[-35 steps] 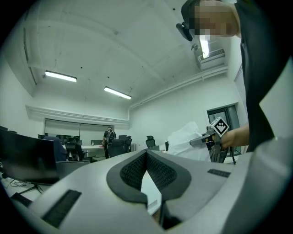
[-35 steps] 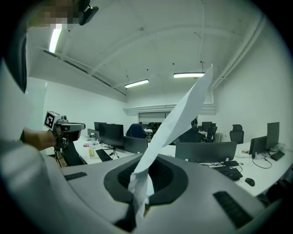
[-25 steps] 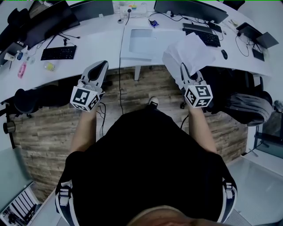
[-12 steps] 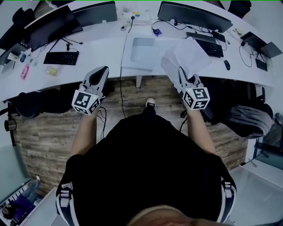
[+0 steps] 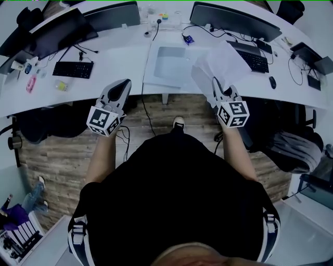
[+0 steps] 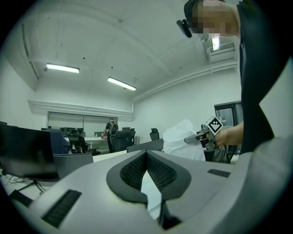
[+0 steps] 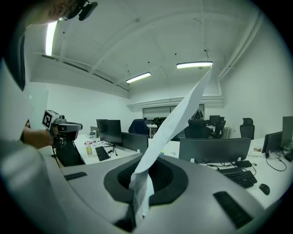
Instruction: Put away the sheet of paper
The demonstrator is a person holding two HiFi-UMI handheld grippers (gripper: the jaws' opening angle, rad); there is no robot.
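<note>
Tongs: right gripper (image 5: pixel 215 87) has its jaws pressed tight on one edge of the sheet of paper (image 5: pixel 218 65); left gripper (image 5: pixel 124 85) has its jaws together with nothing between them.
Paper: in the air, rising from the right pinch and leaning out over the front edge of the desk (image 5: pixel 119 60); it touches nothing else that I can make out (from the right gripper view it stands up as a narrow, bowed strip).
Below the paper: a pale rectangular mat (image 5: pixel 169 61) lies on the desk beneath its left side, a keyboard (image 5: pixel 253 48) just to its right, and a monitor (image 5: pixel 229 13) behind.
Stage: judged as carrying; the sheet is not yet set down, and no tray or folder for it is evident.
Risk, slipping: the grip covers only a small margin, so a quick swing could pull the sheet free.
Risk, creasing: the unsupported end flops and may fold under itself if it is lowered edge-first.
Risk, snagging: the loose end could catch on the keyboard as it passes over.
Possible remedy: the idle left gripper could probably steady the far edge.
</note>
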